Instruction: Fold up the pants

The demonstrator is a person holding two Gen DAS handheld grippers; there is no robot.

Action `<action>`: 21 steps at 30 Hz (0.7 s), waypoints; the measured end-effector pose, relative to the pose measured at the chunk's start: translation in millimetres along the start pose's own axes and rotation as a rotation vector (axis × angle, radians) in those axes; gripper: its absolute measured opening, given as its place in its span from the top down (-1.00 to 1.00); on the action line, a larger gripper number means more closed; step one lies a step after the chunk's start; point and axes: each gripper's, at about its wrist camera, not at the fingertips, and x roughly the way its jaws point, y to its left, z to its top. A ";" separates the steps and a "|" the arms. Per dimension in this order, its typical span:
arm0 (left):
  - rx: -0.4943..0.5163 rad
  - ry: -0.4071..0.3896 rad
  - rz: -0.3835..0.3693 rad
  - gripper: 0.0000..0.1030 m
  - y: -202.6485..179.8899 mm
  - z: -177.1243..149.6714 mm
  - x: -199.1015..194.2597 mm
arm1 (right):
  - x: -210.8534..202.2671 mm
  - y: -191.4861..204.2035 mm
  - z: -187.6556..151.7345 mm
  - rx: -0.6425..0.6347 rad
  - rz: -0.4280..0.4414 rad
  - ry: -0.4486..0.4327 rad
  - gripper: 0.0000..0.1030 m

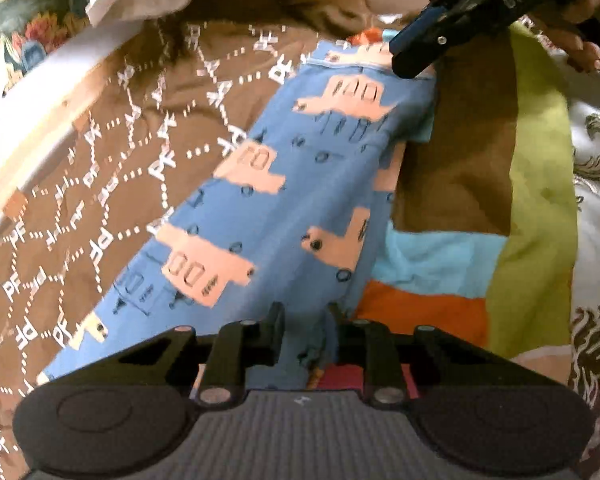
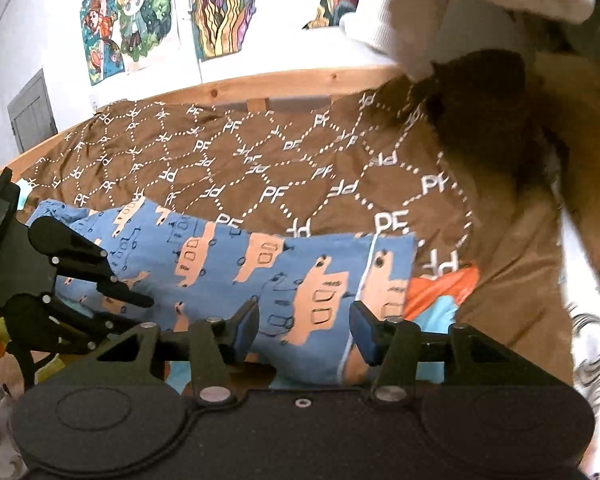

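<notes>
The blue pants [image 2: 236,264] lie mid-frame on the brown blanket [image 2: 260,168]: soft, light, floppy, best pinched at an edge. The left gripper [image 1: 304,312] and right gripper [image 2: 304,320] both stand apart, cloth between unpressed.

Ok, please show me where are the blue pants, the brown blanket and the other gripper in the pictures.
blue pants [image 1: 300,208]: left wrist view, on the middle of the printed fabric.
brown blanket [image 2: 260,160]: right wrist view, on its patterned top surface.
right gripper [image 1: 414,56]: left wrist view, between its fingertips, over the pants' far end.
</notes>
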 end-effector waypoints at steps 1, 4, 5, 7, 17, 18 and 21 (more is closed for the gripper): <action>0.002 0.014 -0.012 0.51 0.3 -0.4 1.5 | 1.9 1.3 -0.2 0.002 0.005 0.007 -0.03; 0.042 0.020 -0.008 0.50 -1.7 -2.8 1.7 | 9.9 4.7 -1.2 0.000 0.009 0.030 -0.03; 0.049 0.024 -0.011 0.48 -2.1 -3.0 1.1 | 11.8 5.6 -2.2 0.001 0.006 0.037 -0.03; 0.058 0.033 -0.019 0.41 -3.2 -3.2 0.5 | 15.4 6.4 -4.0 -0.007 0.001 0.052 -0.03; 0.020 0.058 -0.005 0.97 2.5 0.0 -0.7 | 27.5 -3.5 -9.1 0.021 -0.017 0.091 0.08; 0.011 0.050 -0.014 0.97 5.1 -0.4 -4.7 | 26.9 -4.9 -9.0 0.027 -0.018 0.090 0.09; 0.030 0.038 -0.048 0.98 8.9 -4.8 -11.3 | 26.0 -7.6 -8.9 0.035 -0.022 0.087 0.12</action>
